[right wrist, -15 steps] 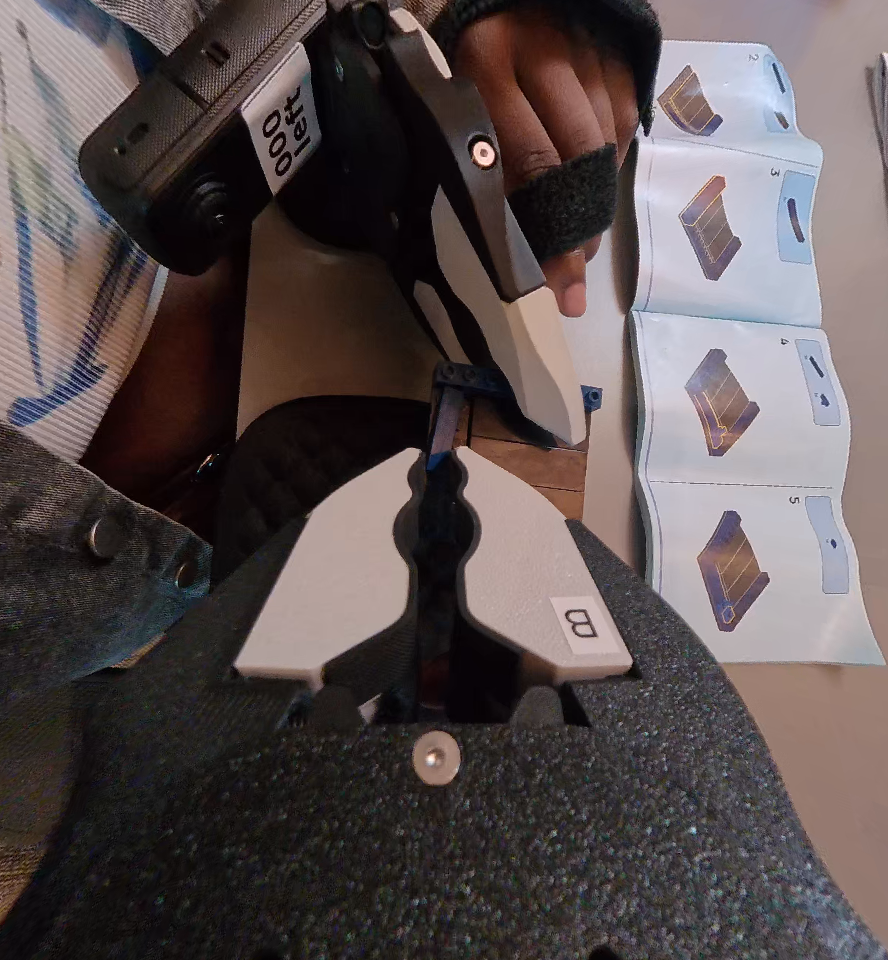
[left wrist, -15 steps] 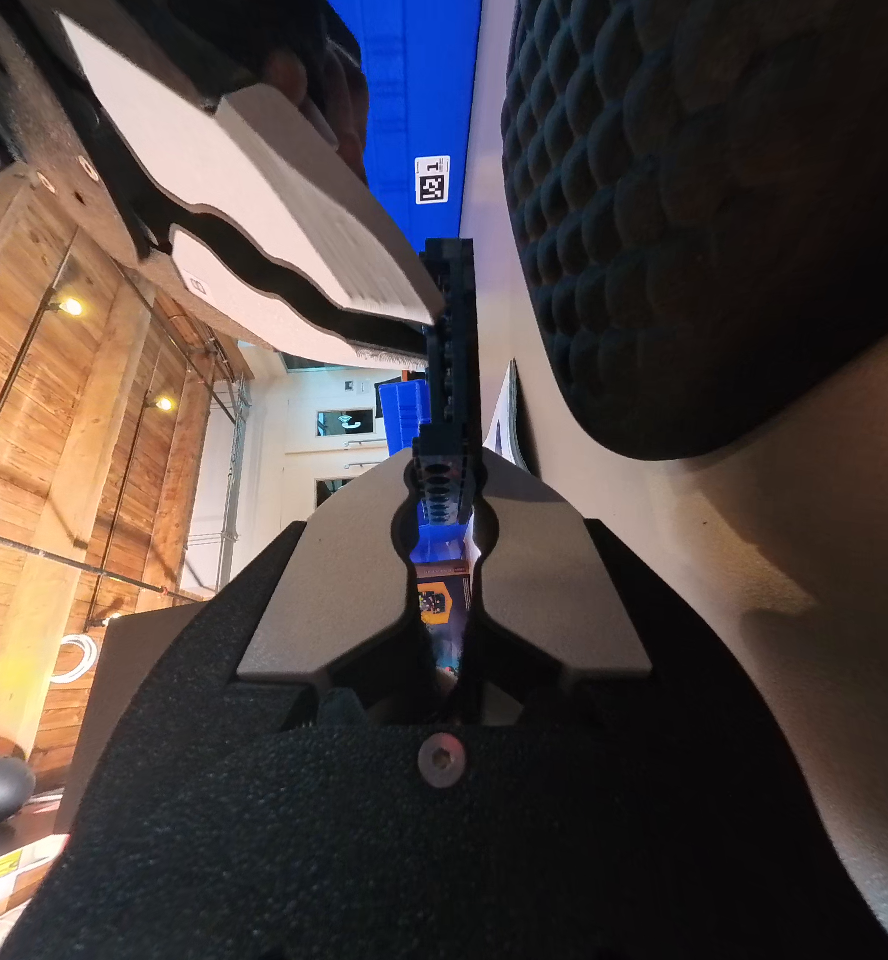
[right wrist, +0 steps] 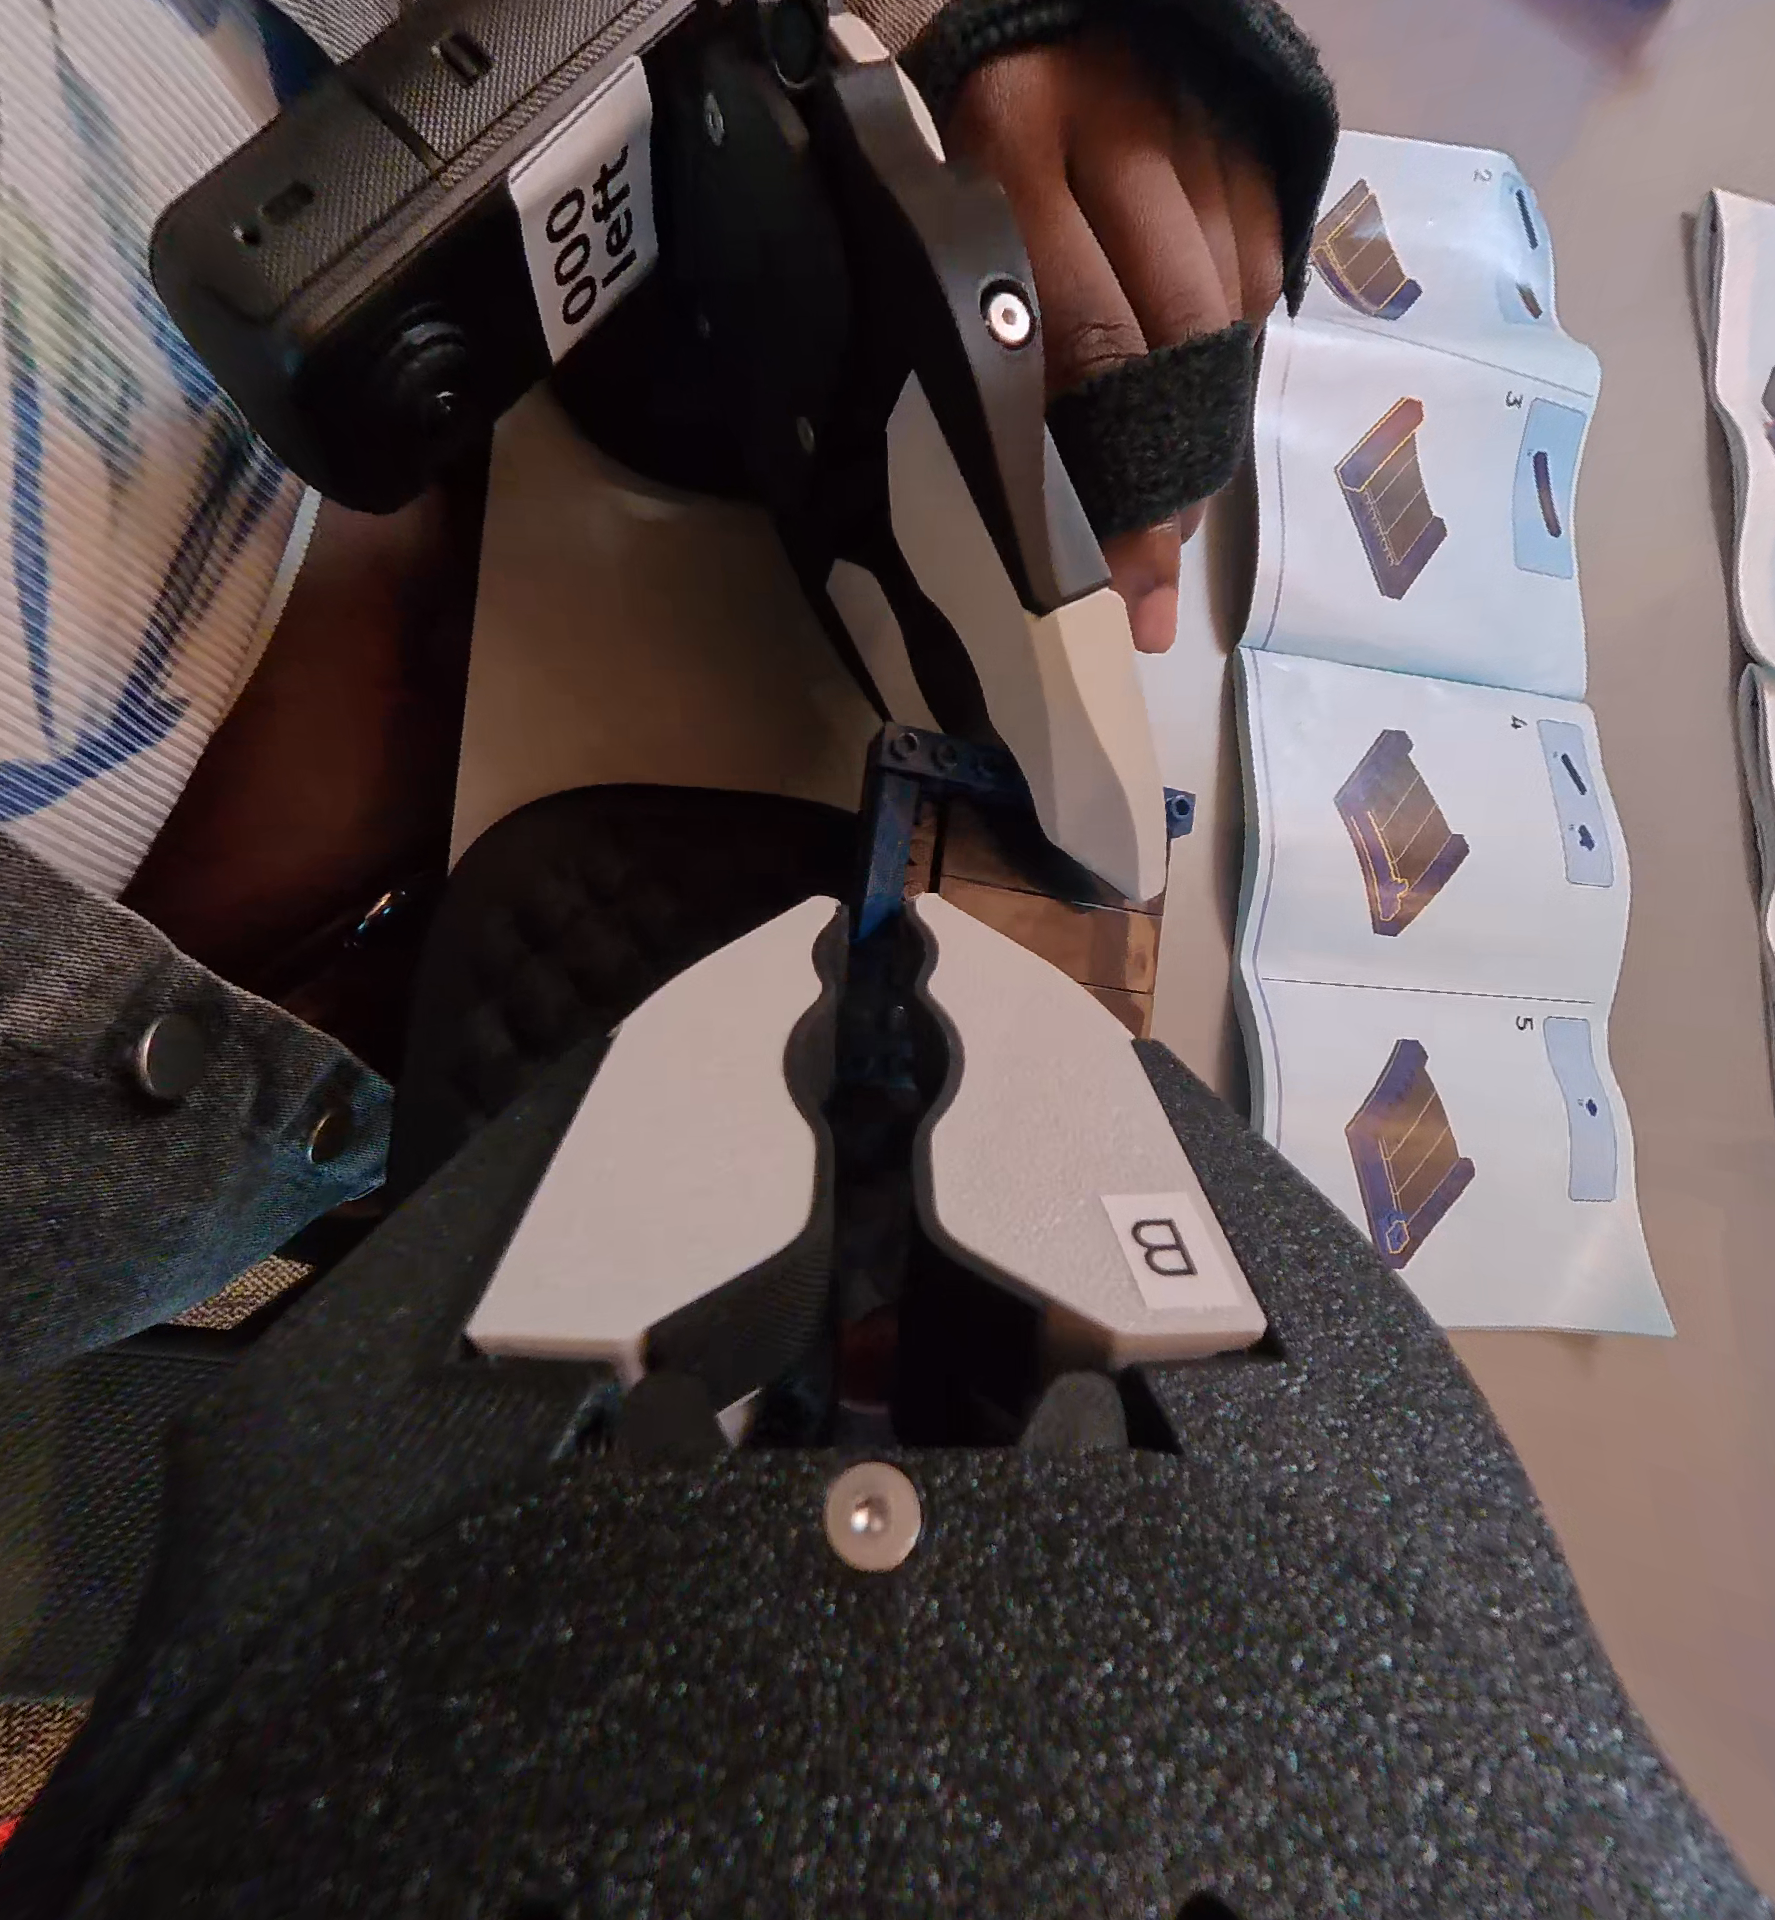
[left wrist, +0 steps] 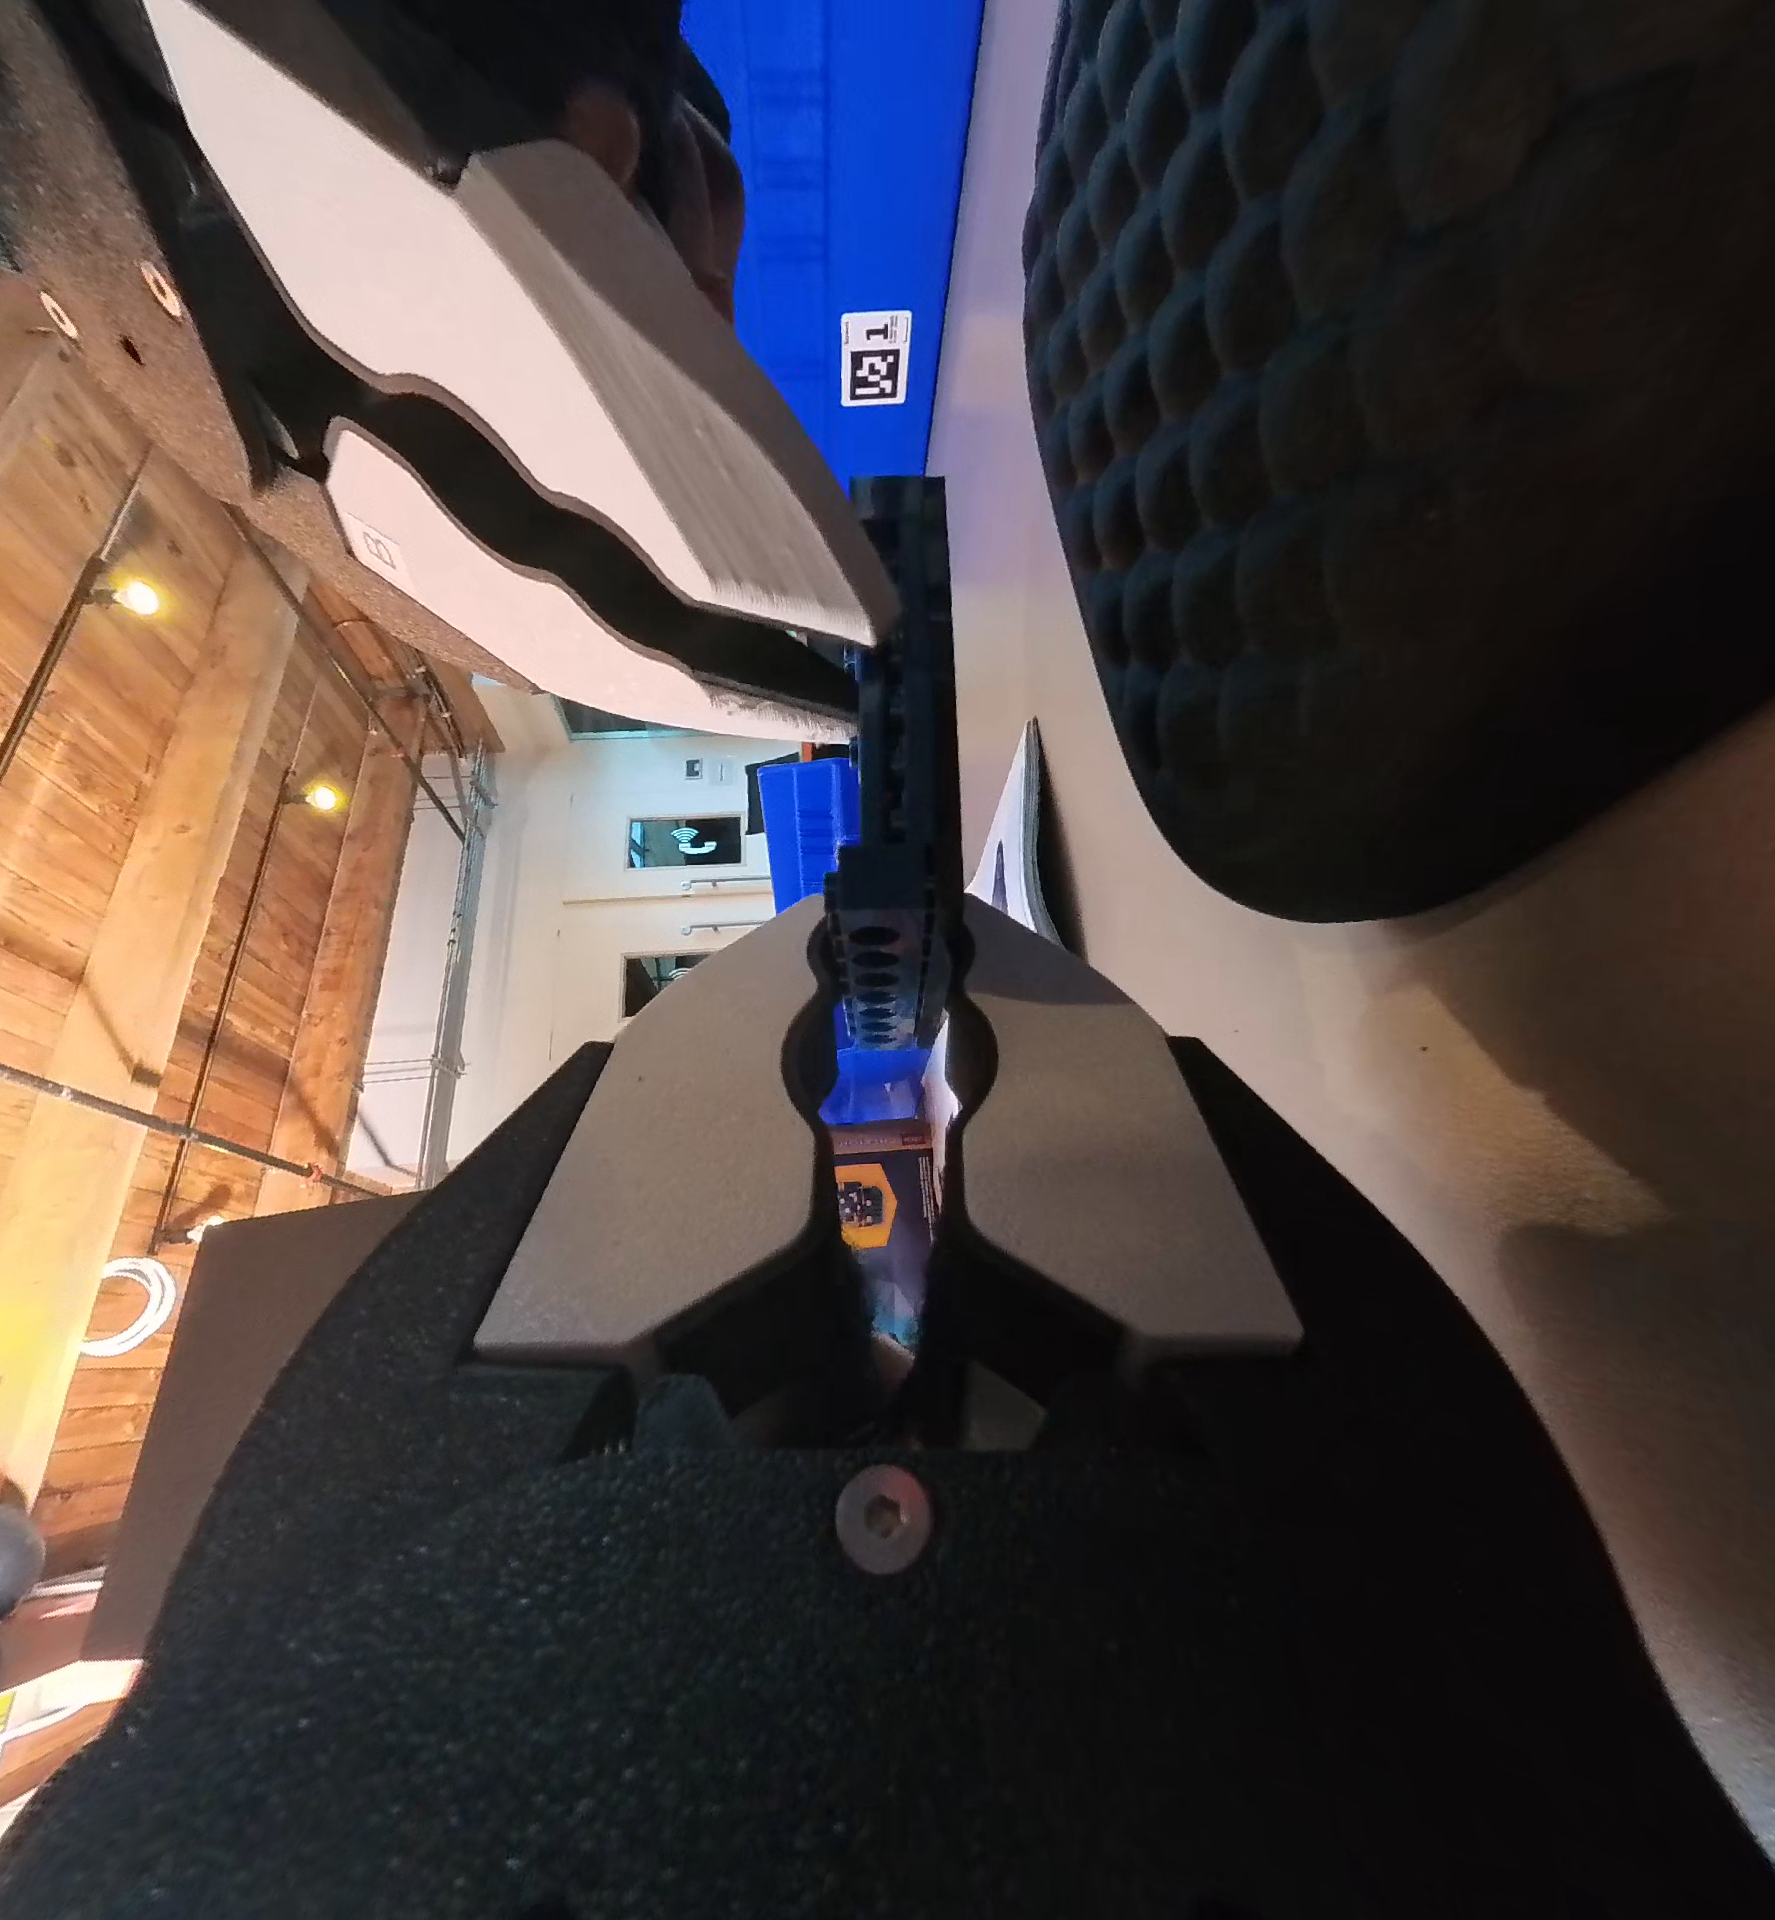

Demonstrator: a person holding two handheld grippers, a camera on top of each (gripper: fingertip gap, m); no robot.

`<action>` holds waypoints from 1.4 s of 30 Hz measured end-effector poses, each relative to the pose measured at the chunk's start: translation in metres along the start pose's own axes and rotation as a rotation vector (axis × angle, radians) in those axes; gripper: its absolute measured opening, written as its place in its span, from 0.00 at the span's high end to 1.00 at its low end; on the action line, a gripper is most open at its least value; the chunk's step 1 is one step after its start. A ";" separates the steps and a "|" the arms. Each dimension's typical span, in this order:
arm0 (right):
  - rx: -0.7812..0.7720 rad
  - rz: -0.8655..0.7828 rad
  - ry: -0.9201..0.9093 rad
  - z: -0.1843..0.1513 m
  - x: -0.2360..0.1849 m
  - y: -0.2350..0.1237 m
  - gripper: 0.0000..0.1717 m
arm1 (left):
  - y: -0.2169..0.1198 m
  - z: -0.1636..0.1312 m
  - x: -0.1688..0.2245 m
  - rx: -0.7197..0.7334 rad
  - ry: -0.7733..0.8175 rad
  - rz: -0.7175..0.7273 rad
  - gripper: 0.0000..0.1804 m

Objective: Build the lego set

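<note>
Two grippers pinch one dark brick build (right wrist: 1044,920), held close over the table (right wrist: 1745,1558). The left gripper (left wrist: 888,935) is clamped on its holed black end, the right gripper (right wrist: 878,925) on its dark blue edge strip. Neither grip nor the build has shifted in the last half second. An open booklet (right wrist: 1423,831) lies to the right, a quilted black pad (right wrist: 592,935) to the left, and a small blue piece (right wrist: 1179,805) just beyond the build
</note>
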State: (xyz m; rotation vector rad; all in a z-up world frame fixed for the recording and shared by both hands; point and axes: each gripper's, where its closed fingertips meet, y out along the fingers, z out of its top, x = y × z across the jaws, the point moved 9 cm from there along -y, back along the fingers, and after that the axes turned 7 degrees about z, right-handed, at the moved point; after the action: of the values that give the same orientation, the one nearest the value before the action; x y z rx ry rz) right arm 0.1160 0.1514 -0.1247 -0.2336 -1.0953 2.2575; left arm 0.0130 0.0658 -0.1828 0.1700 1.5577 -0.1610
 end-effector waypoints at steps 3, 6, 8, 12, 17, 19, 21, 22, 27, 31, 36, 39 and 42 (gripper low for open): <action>0.006 -0.005 -0.001 0.001 0.000 0.000 0.94 | 0.000 0.000 0.000 0.001 0.001 0.002 0.91; 0.004 -0.004 -0.003 0.000 0.000 0.000 0.94 | 0.001 0.000 0.001 0.001 0.007 0.003 0.91; 0.006 0.000 0.002 0.001 0.000 0.000 0.94 | 0.001 0.000 0.001 0.000 0.006 0.002 0.91; 0.025 0.000 0.015 0.002 -0.001 -0.004 0.90 | 0.002 -0.002 0.002 -0.007 0.003 0.003 0.91; 0.140 -0.176 -0.006 0.002 -0.004 -0.018 0.76 | 0.004 -0.008 -0.004 -0.044 -0.006 0.009 0.91; 0.179 -0.292 -0.040 0.002 -0.008 -0.021 0.73 | 0.006 -0.012 -0.007 -0.065 0.005 0.013 0.91; 0.191 -0.405 -0.109 0.003 -0.012 -0.021 0.75 | 0.008 -0.016 -0.011 -0.083 0.024 0.027 0.91; 0.178 -0.465 -0.157 0.004 -0.014 -0.019 0.76 | 0.009 -0.017 -0.013 -0.091 0.034 0.034 0.91; 0.122 -0.675 -0.348 0.013 -0.020 -0.008 0.80 | 0.014 -0.022 -0.034 -0.129 0.065 0.077 0.91; 0.102 -0.789 -0.454 0.019 -0.019 -0.009 0.81 | 0.016 -0.024 -0.051 -0.160 0.087 0.094 0.91; 0.008 -0.904 -0.608 0.028 -0.015 -0.010 0.84 | 0.017 -0.023 -0.066 -0.164 0.112 0.112 0.91; -0.001 -0.918 -0.644 0.032 -0.013 -0.011 0.86 | 0.016 -0.021 -0.074 -0.165 0.113 0.124 0.91; -0.004 -0.932 -0.664 0.036 -0.013 -0.013 0.88 | 0.016 -0.021 -0.080 -0.166 0.125 0.137 0.91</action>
State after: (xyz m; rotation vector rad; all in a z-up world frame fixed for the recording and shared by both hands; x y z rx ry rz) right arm 0.1181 0.1268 -0.0929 0.9076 -1.1695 1.4710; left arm -0.0044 0.0851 -0.1031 0.1573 1.6700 0.0880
